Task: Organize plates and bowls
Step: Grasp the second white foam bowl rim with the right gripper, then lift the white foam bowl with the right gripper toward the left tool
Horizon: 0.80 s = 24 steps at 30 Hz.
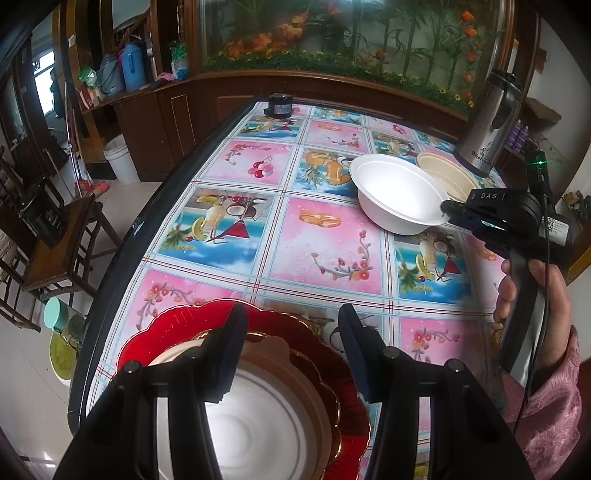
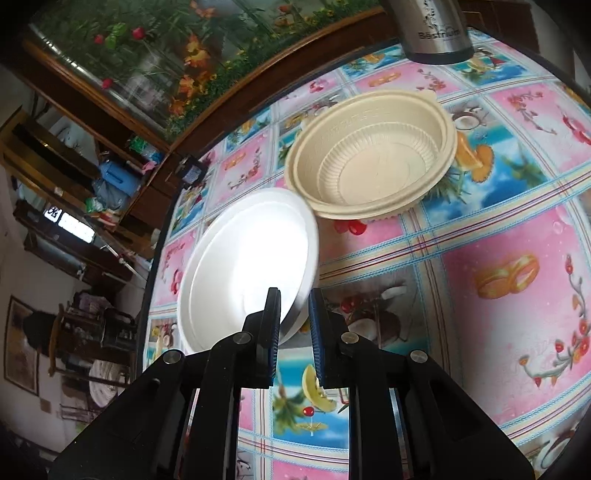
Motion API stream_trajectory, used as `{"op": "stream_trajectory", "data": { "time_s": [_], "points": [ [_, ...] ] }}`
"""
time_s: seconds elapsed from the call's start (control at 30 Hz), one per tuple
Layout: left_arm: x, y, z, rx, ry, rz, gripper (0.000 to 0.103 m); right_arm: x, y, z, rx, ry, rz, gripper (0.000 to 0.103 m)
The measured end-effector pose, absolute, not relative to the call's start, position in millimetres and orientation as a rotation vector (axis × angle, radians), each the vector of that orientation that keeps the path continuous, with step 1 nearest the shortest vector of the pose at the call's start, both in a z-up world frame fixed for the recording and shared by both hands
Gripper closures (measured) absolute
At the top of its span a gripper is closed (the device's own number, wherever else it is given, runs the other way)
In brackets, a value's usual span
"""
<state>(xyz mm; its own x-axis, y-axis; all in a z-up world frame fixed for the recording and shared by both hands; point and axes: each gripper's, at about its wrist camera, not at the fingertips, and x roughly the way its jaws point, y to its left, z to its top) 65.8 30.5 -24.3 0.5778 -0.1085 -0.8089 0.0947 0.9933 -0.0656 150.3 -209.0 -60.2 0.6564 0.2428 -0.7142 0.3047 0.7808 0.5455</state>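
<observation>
Bowl first: the white foam bowl (image 2: 243,258) sits at centre left of the right wrist view, tipped rather than flat, its far rim just against the near rim of the beige ribbed bowl (image 2: 369,162), which stands upright on the table (image 2: 498,240) toward the upper middle. The right tongs (image 2: 295,321) are nearly pressed together, with the foam bowl's near rim in the narrow gap between them. One pad lies inside the wall and the other outside, but I cannot tell whether they actually pinch the foam.

The step in hand looks like nesting the white bowl into the beige one. To do it well:
- Take the rim firmly but gently, because foam dents and slips.
- Lift until the base clears the beige rim, then level the bowl.
- Centre it over the beige bowl before letting go, so it drops in without shoving the beige one toward the steel flask (image 2: 432,29) at the top of the frame.

At the bottom of the left wrist view, the left tongs (image 1: 291,347) are spread and hold nothing. They hang over a stack of a white plate (image 1: 266,424) on a red scalloped plate (image 1: 177,325), well apart from the bowls.
</observation>
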Motion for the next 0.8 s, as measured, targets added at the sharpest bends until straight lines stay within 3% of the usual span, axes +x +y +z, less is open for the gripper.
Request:
{"op": "stream_trajectory", "data": {
  "time_s": [0.43, 0.8],
  "points": [
    [66.7, 19.3, -26.8, -0.026, 0.983, -0.129, 0.052, 166.0, -216.0, -72.3, 0.808, 0.915, -0.021, 0.088],
    [56.2, -6.4, -28.9, -0.043, 1.028, -0.168, 0.052, 128.3, -238.4, -53.4, 0.711, 0.926, -0.009, 0.097]
  ]
}}
